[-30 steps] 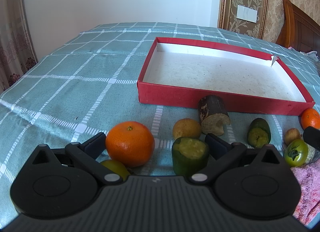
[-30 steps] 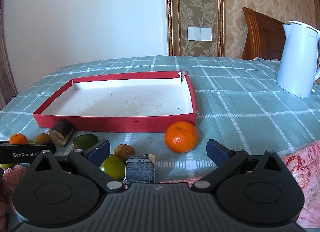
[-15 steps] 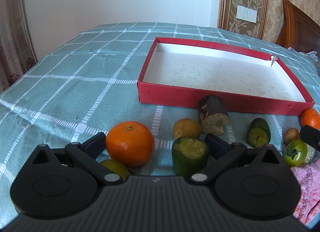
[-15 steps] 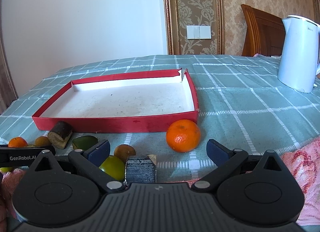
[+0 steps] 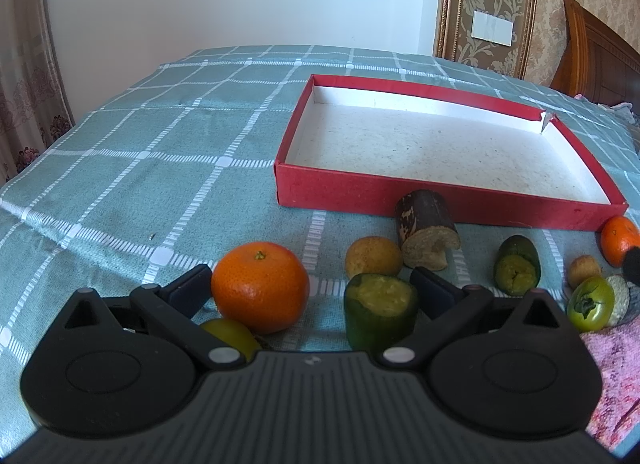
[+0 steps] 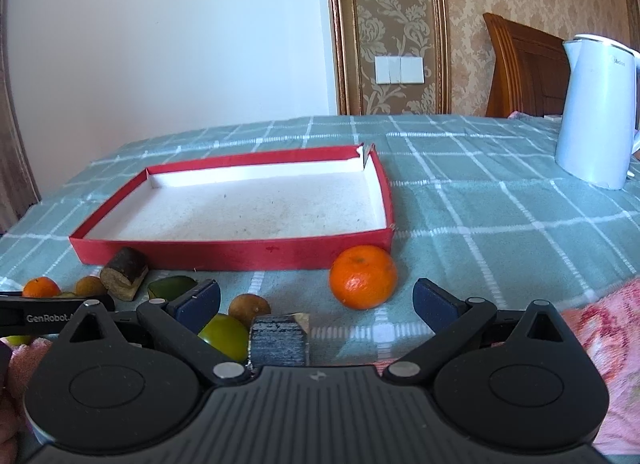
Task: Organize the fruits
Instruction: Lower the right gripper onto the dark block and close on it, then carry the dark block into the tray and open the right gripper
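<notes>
Left wrist view: left gripper (image 5: 310,284) open, empty; orange (image 5: 260,287) touching its left finger, cut green piece (image 5: 380,310) beside its right finger, both on the bedspread (image 5: 160,168) before the red tray (image 5: 344,191). Unchanged from a second ago. Right wrist view: right gripper (image 6: 316,296) open, empty, raised since then; another orange (image 6: 363,277) between its fingers, by the tray's near right corner. Kettle (image 6: 596,112) appears only here.

You see two oranges (image 5: 260,287) (image 5: 619,240), one red box (image 5: 440,200), two cut green pieces (image 5: 380,314) (image 5: 517,270), one brown log piece (image 5: 426,234), two small tan fruits (image 5: 373,256) (image 5: 585,270), two green tomatoes (image 5: 591,303) (image 5: 230,334), one kettle (image 6: 596,112), and two grippers (image 5: 310,286) (image 6: 316,298).
</notes>
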### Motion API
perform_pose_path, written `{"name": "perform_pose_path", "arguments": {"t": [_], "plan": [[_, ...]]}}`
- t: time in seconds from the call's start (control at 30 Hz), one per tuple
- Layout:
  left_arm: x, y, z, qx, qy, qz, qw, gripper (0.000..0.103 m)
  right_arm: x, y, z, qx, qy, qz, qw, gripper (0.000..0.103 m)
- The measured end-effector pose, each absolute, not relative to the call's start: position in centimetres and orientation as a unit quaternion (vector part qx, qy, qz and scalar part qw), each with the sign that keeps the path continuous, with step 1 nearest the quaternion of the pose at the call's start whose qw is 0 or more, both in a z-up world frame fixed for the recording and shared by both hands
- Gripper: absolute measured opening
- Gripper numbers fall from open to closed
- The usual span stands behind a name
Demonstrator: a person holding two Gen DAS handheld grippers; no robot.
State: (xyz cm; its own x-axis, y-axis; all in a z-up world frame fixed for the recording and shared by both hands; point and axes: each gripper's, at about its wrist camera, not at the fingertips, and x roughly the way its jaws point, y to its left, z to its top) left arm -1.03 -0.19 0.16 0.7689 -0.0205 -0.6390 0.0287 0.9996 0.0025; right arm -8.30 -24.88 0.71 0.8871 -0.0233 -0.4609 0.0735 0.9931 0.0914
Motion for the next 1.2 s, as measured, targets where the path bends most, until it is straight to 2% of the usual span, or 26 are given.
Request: {"name": "perform_pose_path", "arguments": {"t": [0.33,0.4,0.47,0.5,0.8,0.9,0.97,1.03,1.2], "plan": [[-0.9,-0.3,0.2,0.005,0.339,-0.014,0.941,0.103,-12.1,-26.8,1.4,-0.028,0.194,0.025,0.980,0.101],[-0.9,-0.2,0.2,0.005,0.339,-0.014,0.941,0.103,-12.2,-26.7,1.7,-0.027,0.190,0.039,0.981,0.088],[-0.9,-0.3,0.2,0.005,0.339,-0.014,0.941,0.103,-12.0,-26.3,1.8,-0.025,0.197,0.046,0.979,0.061],[-0.9,-0.3,0.2,0.005,0.339,-0.014,0.941,0.103,-11.8,-26.1,1.7,-0.023,0.202,0.048,0.978,0.058],[-1.0,-0.2,0.2,0.005,0.338,-0.014,0.941,0.103,-10.4,-24.7,0.6,-0.001,0.242,0.052,0.969,0.056],[-1.0,-0.2,0.2,0.004,0.338,-0.015,0.941,0.103,-9.7,-25.2,0.0,0.017,0.255,0.060,0.965,0.050],[-1.0,-0.2,0.2,0.004,0.338,-0.014,0.941,0.103,-9.5,-25.4,-0.2,0.030,0.256,0.070,0.964,0.039],[-1.0,-0.3,0.2,0.004,0.338,-0.014,0.941,0.103,-9.5,-25.3,-0.1,0.034,0.257,0.080,0.963,0.032],[-1.1,-0.3,0.2,0.003,0.337,-0.015,0.941,0.103,-9.5,-25.5,-0.1,0.044,0.255,0.081,0.962,0.030]]}}
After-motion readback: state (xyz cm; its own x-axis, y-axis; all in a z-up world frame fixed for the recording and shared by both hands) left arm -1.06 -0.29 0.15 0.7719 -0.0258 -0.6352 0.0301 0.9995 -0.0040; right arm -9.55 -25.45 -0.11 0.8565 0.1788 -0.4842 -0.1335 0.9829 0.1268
